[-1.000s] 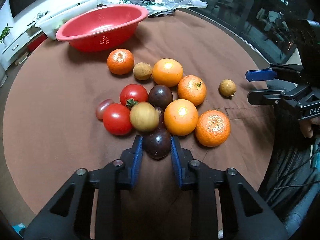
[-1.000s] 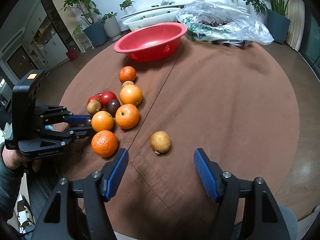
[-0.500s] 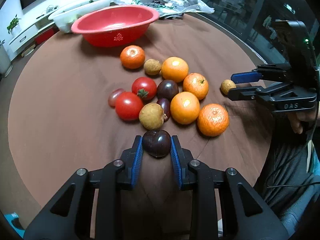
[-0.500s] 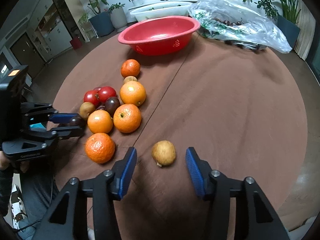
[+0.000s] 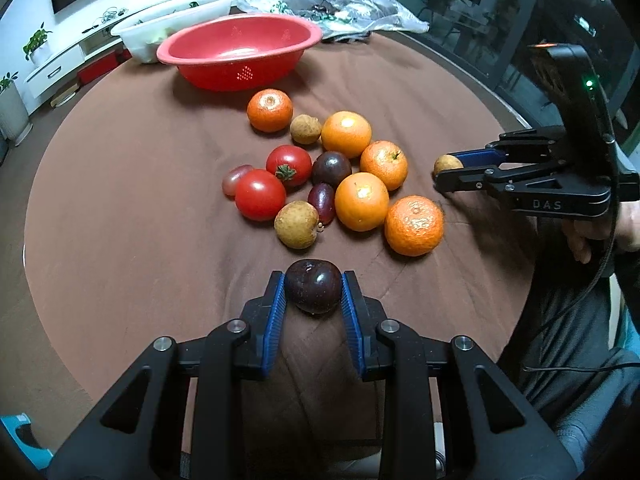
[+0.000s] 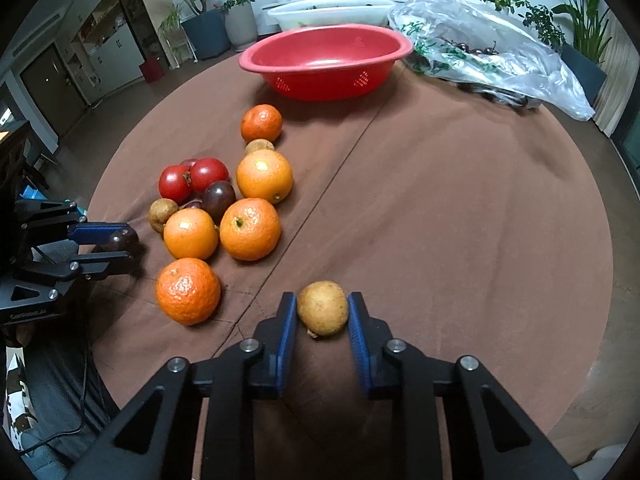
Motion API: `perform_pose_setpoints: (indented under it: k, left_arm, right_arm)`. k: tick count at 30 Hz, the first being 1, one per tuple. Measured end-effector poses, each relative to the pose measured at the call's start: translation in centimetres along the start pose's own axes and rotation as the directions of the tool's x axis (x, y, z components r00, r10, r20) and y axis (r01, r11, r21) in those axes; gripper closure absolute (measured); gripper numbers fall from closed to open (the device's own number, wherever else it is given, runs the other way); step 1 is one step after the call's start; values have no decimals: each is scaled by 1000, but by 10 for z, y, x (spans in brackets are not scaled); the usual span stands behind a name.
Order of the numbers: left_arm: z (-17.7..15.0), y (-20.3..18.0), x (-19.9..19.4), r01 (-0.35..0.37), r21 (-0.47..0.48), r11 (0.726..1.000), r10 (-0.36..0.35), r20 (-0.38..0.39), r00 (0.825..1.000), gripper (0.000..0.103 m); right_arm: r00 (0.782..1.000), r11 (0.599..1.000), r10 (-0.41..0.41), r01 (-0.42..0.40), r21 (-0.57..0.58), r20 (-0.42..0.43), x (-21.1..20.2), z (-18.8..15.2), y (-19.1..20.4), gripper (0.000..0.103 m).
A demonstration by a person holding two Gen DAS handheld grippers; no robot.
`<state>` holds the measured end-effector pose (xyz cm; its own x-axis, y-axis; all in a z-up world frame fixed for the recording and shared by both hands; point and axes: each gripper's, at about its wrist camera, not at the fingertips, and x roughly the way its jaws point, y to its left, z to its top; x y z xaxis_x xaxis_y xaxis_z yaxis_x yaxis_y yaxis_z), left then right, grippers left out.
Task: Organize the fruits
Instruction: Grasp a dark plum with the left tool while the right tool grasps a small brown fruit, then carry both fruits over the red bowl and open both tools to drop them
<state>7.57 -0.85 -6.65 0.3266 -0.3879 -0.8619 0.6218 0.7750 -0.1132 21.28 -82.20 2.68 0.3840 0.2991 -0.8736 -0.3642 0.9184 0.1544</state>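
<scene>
Left wrist view, left tongs point(image 5: 313, 288): clamped on a dark plum point(image 5: 313, 286), blue pads touching both its sides.
Left wrist view, fruit pile point(image 5: 334, 184): ahead of the left tongs on the brown worktop point(image 5: 120, 200), apart from the plum.
Left wrist view, red colander point(image 5: 240, 54): far ahead, beyond the pile.
Right wrist view, right tongs point(image 6: 323, 312): closed against a tan round fruit point(image 6: 323, 307), one pad on each side.
Right wrist view, nearest orange point(image 6: 188, 291): left of the right tongs, not touching.
Right wrist view, plastic bag point(image 6: 488, 52): far ahead, right of the colander.
</scene>
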Motion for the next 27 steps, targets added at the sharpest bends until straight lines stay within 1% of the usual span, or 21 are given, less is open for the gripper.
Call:
perform_pose_setpoints:
  k: [3, 6, 8, 12, 14, 16, 19, 20, 23, 25, 27]
  left_arm:
    - [4, 2, -7, 8, -7, 1000, -7, 20, 1000, 77]
    - [14, 10, -16, -5, -21, 1000, 6, 56, 998, 77]
    - [26, 20, -23, -13, -36, 999, 16, 83, 996, 77]
    - [59, 42, -35, -52, -48, 998, 58, 136, 989, 77]
    - [81, 52, -38, -67, -42, 997, 73, 157, 985, 77]
    - [106, 61, -37, -66, -39, 997, 72, 170, 983, 77]
    - [145, 72, -30, -87, -36, 996, 92, 180, 979, 77]
    - [157, 75, -25, -94, -30, 995, 98, 178, 979, 77]
    - [193, 82, -4, -109, -15, 994, 110, 160, 981, 77]
    - [213, 86, 14, -116, -12, 993, 117, 134, 984, 77]
    - [231, 91, 37, -124, -8, 992, 124, 97, 988, 77]
  right_arm:
    - [1000, 1000, 7, -8, 14, 12, -5, 0, -2, 75]
    - [999, 999, 26, -27, 47, 25, -9, 3, -9, 75]
    - [999, 997, 26, -29, 77, 42, -14, 9, -18, 75]
    - [996, 989, 9, -22, 148, 88, -28, 27, -44, 75]
    - [991, 984, 4, -27, 176, 130, -38, 43, -57, 75]
    - [986, 983, 1, -32, 183, 166, -46, 61, -63, 75]
    - [973, 986, 11, -48, 159, 230, -55, 98, -66, 75]
    - [969, 989, 21, -56, 136, 245, -54, 116, -62, 75]
    - [968, 994, 41, -66, 92, 248, -41, 156, -51, 75]
    - [974, 995, 59, -74, 62, 221, -22, 181, -42, 75]
    - [980, 998, 47, -55, 36, 194, -4, 200, -38, 75]
